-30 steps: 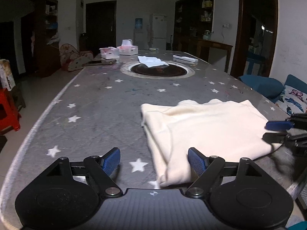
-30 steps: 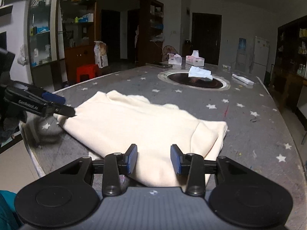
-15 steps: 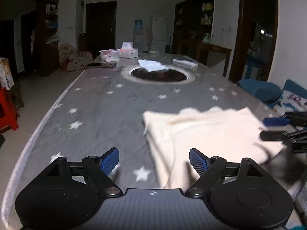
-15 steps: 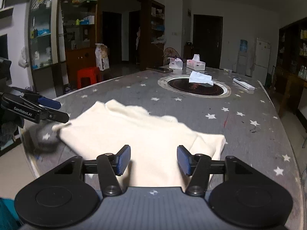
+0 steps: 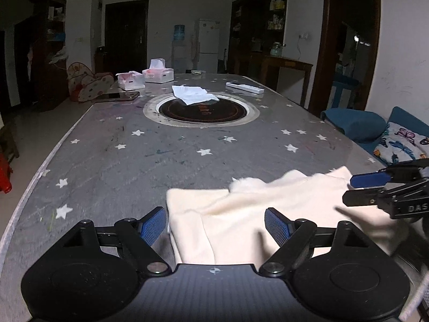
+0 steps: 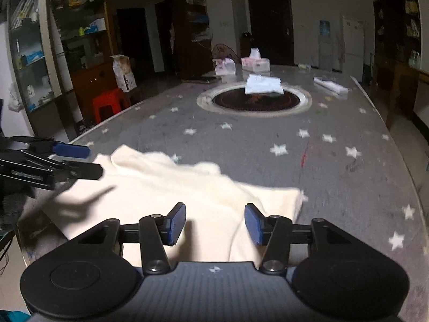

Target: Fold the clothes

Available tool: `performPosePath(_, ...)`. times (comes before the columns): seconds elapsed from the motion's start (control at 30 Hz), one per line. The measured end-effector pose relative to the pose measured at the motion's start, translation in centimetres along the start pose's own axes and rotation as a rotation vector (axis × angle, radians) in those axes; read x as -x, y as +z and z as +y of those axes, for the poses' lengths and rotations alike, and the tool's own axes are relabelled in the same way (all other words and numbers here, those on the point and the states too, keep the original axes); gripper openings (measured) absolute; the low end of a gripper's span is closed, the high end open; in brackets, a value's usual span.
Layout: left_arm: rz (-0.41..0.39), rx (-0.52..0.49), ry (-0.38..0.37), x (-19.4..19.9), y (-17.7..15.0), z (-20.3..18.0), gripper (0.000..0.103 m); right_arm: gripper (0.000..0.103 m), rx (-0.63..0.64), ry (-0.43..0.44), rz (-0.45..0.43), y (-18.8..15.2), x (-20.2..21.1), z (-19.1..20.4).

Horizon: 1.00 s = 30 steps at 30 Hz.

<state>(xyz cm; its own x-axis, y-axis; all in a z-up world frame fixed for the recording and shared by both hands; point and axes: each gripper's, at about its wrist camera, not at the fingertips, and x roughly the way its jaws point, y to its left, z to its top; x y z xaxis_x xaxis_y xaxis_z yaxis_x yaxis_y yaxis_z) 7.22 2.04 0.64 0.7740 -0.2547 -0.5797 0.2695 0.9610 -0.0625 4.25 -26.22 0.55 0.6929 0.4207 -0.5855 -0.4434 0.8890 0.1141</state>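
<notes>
left gripper [image 5: 213, 226] released, jaws wide, cream garment [image 5: 268, 214] folded on the starred surface [image 5: 161, 161] at its 1 o'clock, long axis running 9 to 3; right gripper [image 6: 214, 224] released, garment at 11, both about equally near

A cream, soft fleecy garment [image 5: 249, 214] [image 6: 171, 187] lies folded flat at the near edge of the grey star-patterned table [image 5: 161, 161], slightly rumpled on top.
</notes>
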Motion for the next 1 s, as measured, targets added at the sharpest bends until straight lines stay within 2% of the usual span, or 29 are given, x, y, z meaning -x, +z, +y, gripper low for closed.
performPosePath(0.2, 0.040, 0.005, 0.031, -2.5, 0.7, 0.3, 0.082, 0.047, -0.014, 0.057, 0.023, 1.7, -3.2, 0.4)
performPosePath(0.27, 0.058, 0.005, 0.045, -3.3, 0.6, 0.5, 0.082, 0.047, -0.024, 0.051, 0.057, 1.6, -4.3, 0.4)
performPosePath(0.4, 0.088, 0.032, 0.070, -4.5, 0.5, 1.3, 0.084, 0.046, -0.035, 0.046, 0.067, 1.4, -4.8, 0.1)
performPosePath(0.53, 0.080, 0.048, 0.097, -4.9, 0.8, 1.9, 0.084, 0.047, -0.020, 0.035, 0.073, 1.6, -4.8, 0.5)
performPosePath(0.7, 0.079, 0.060, 0.091, -4.6, 0.9, 2.0, 0.083, 0.050, -0.004, 0.019, 0.077, 1.5, -5.0, 1.0)
performPosePath(0.93, 0.062, 0.096, 0.022, -2.6, 1.0, 1.9, 0.083, 0.059, 0.012, 0.014, 0.065, 1.5, -4.5, 1.5)
performPosePath(1.0, 0.062, 0.110, 0.004, -2.2, 0.7, 1.9, 0.087, 0.069, 0.015, 0.018, 0.053, 1.4, -4.1, 1.8)
